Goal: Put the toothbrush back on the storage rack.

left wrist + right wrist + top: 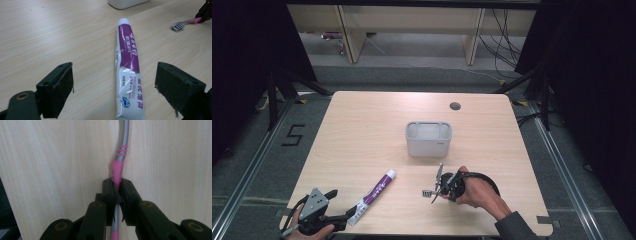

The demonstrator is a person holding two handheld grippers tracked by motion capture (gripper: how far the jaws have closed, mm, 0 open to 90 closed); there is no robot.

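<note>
On the counter [362, 130], near its front edge, my right gripper [116, 186] has its fingers clenched on the toothbrush [435, 186] handle; lifting it level should keep it from twisting. My left gripper [115, 82] fingers stand released around the toothpaste [128, 75].

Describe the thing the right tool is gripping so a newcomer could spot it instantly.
Start at the white tub in the middle of the wooden table. Just nearer the person, the right tool is shut on a toothbrush. It is thin, grey and pink, unlike the fat white-and-purple toothpaste tube to its left.
</note>
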